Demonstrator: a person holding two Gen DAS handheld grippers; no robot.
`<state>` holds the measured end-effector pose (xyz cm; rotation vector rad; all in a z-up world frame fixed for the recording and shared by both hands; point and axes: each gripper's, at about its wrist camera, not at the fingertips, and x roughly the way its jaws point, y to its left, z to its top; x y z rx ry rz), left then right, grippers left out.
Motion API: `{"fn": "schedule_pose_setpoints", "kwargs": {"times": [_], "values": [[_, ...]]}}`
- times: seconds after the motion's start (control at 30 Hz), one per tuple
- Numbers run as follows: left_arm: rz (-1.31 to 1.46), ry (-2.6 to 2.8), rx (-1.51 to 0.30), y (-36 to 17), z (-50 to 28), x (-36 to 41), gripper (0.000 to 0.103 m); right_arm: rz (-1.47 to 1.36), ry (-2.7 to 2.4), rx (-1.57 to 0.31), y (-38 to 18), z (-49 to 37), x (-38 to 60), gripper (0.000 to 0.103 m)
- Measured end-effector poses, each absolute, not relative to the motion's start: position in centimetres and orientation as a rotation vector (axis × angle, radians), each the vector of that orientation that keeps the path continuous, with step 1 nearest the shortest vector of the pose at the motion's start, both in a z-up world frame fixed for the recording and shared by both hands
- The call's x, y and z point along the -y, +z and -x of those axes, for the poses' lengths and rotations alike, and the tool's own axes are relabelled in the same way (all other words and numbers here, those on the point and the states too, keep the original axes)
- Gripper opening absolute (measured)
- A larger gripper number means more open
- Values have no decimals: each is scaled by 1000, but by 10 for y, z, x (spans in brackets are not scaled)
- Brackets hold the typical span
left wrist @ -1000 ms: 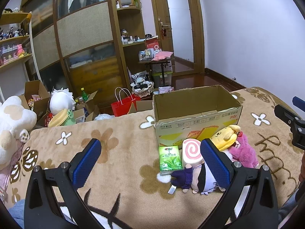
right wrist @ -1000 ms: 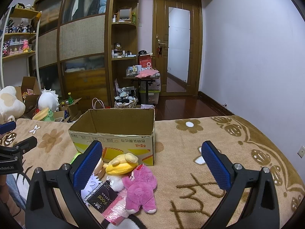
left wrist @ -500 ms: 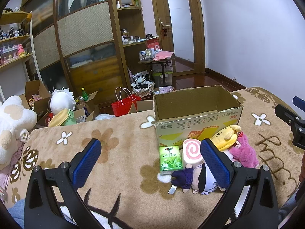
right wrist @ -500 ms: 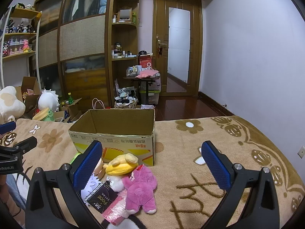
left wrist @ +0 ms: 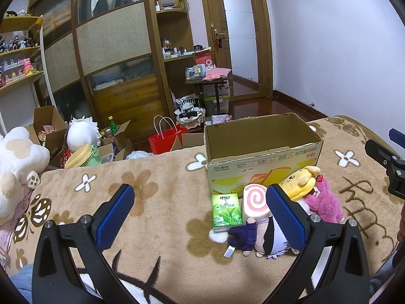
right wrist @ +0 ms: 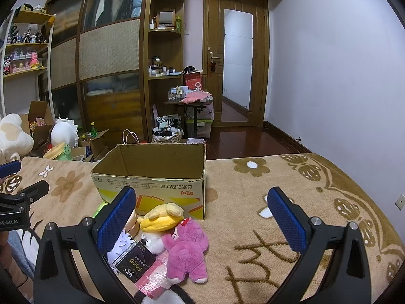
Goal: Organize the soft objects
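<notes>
An open cardboard box (left wrist: 263,149) (right wrist: 152,174) stands on the tan flowered blanket. Soft things lie in a heap in front of it: a green tissue pack (left wrist: 226,209), a pink swirl roll plush (left wrist: 255,201), a yellow dog plush (left wrist: 301,182) (right wrist: 162,217), a pink bear plush (left wrist: 322,202) (right wrist: 187,250), and a doll with dark sleeves (left wrist: 255,235). A black packet (right wrist: 134,266) lies over a pink packet. My left gripper (left wrist: 201,210) is open, hovering left of the heap. My right gripper (right wrist: 202,215) is open, above the heap's right side.
A large white plush (left wrist: 15,162) sits at the blanket's left edge. Beyond the far edge are open boxes, a white round plush (left wrist: 82,134), a red paper bag (left wrist: 164,139), a wardrobe and a cluttered small table (right wrist: 192,101). The blanket (right wrist: 291,202) spreads to the right of the box.
</notes>
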<state>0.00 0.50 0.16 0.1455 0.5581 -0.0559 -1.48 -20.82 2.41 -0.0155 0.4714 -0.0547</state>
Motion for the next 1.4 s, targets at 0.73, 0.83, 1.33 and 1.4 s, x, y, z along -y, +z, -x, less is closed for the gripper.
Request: {"fn": "schedule_pose_setpoints", "kwargs": {"times": [0.73,0.83,1.33,1.4], "values": [[-148,-54,-565,1,0,-6,103,15,-54,-475,25,15,207,103],[-147,-53,-572,-2,1,-10,103,15,-54,-477,27,14,206,103],[-174,-71,-651,-5,-15,-4,103,44,-12,-548,18,6,204,103],[-174,-78,-666,-5,-22,-3,103,37,-6,-557,18,2,206,103]]}}
